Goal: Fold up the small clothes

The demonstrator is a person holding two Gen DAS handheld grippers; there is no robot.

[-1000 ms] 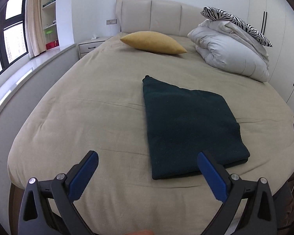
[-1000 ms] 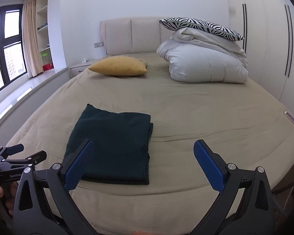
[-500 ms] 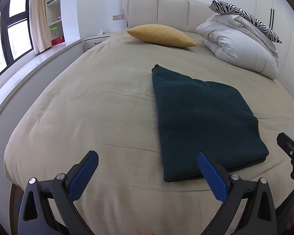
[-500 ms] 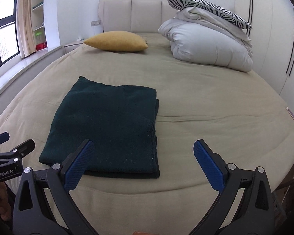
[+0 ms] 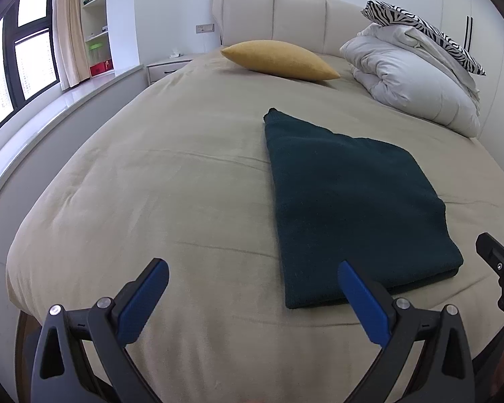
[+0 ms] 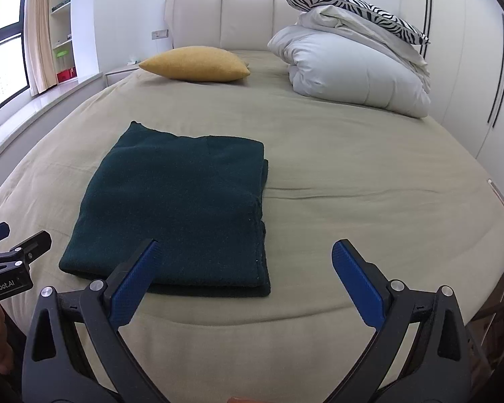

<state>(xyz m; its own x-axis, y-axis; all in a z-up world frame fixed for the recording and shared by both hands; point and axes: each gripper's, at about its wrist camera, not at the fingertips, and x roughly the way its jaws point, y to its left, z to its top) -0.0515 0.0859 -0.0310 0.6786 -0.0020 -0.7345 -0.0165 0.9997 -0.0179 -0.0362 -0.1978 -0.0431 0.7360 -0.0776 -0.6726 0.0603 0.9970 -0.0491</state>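
A dark green garment (image 5: 346, 201) lies folded into a flat rectangle on the beige bed (image 5: 171, 181); it also shows in the right wrist view (image 6: 181, 208). My left gripper (image 5: 252, 288) is open and empty, above the bed's near edge, left of the garment's near corner. My right gripper (image 6: 245, 268) is open and empty, just before the garment's near right corner. Each gripper's tip shows at the edge of the other's view.
A yellow pillow (image 5: 279, 60) lies near the headboard. A folded white duvet (image 5: 416, 84) with a zebra-print pillow (image 5: 423, 23) sits at the bed's far right. A nightstand (image 5: 168, 67) and window ledge (image 5: 50, 114) run along the left. Wardrobe doors (image 6: 470, 67) stand at the right.
Both grippers have moved forward toward the bed and the folded garment, which looks larger and nearer. Both stay open and empty. The garment has not moved.
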